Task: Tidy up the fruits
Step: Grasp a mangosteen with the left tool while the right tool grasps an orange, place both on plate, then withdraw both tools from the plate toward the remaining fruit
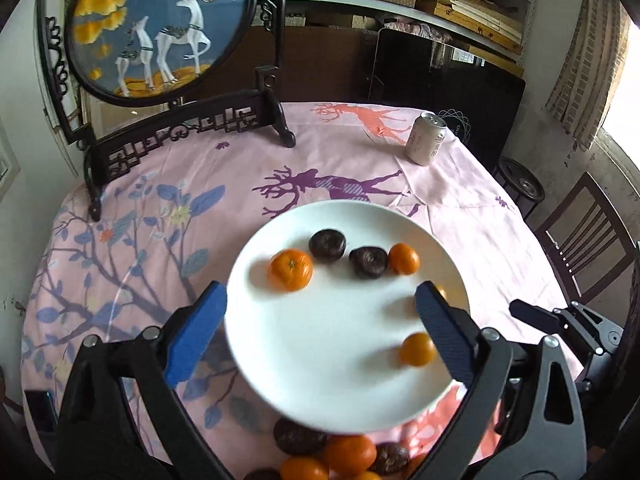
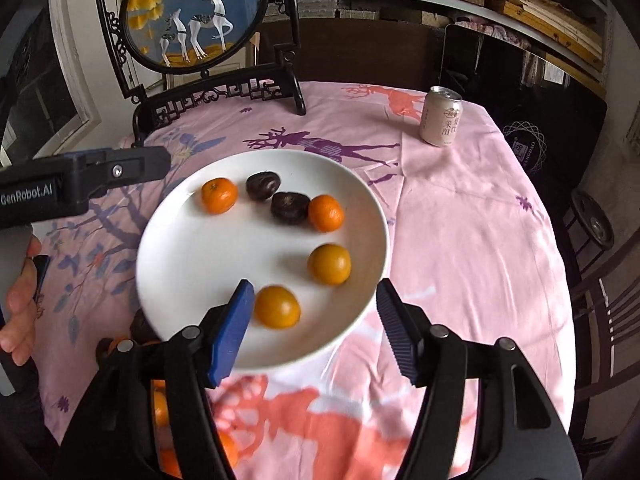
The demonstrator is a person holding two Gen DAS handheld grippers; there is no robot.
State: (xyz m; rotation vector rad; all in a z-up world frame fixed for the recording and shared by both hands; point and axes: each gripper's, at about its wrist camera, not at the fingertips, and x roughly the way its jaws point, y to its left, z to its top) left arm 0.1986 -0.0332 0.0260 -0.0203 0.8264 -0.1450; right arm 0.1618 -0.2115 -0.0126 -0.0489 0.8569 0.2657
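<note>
A white plate [image 2: 168,256] sits on the pink-clothed tabletop [image 2: 460,240], holding four orange fruits and two dark purple ones. The right tongs [image 2: 316,312] hang released above the plate's near rim, an orange fruit [image 2: 277,306] just beside their left pad. The left tongs [image 1: 320,312] gape wide over the plate, grasping nothing. More fruit [image 1: 348,454] lies heaped below the plate's near edge.

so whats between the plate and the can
Only bare pink tablecloth lies between the plate and the can; the right wrist view shows it best.
</note>
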